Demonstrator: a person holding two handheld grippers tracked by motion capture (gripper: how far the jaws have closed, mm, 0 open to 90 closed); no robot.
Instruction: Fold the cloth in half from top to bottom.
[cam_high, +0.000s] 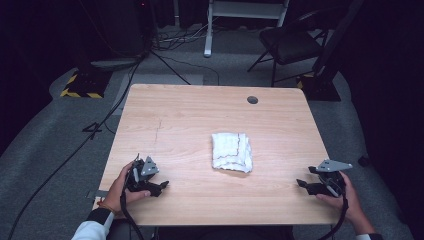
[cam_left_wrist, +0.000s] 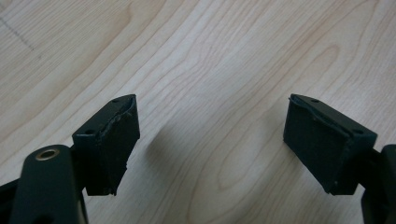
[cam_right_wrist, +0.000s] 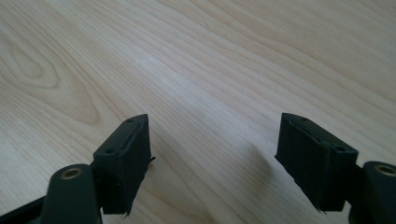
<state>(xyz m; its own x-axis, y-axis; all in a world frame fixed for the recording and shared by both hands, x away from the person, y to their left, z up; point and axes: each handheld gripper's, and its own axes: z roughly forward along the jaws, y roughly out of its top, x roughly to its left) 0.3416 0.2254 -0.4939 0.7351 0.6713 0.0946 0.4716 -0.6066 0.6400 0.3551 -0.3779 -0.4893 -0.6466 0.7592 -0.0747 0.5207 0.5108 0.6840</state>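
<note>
A folded white cloth (cam_high: 231, 152) lies flat near the middle of the wooden table (cam_high: 190, 112). My left gripper (cam_high: 161, 187) rests low at the table's front left, well left of the cloth, its jaws pointing toward the middle. In the left gripper view this gripper (cam_left_wrist: 210, 140) stands open, with bare wood between its pads. My right gripper (cam_high: 302, 185) sits at the front right, well right of the cloth and pointing left. The right gripper view has it (cam_right_wrist: 215, 158) open too, nothing between its jaws.
A small round grommet hole (cam_high: 252, 99) sits near the table's far edge. Beyond the table are a black chair (cam_high: 292, 42), a white frame leg (cam_high: 209, 30) and cables (cam_high: 115, 107) on the grey floor.
</note>
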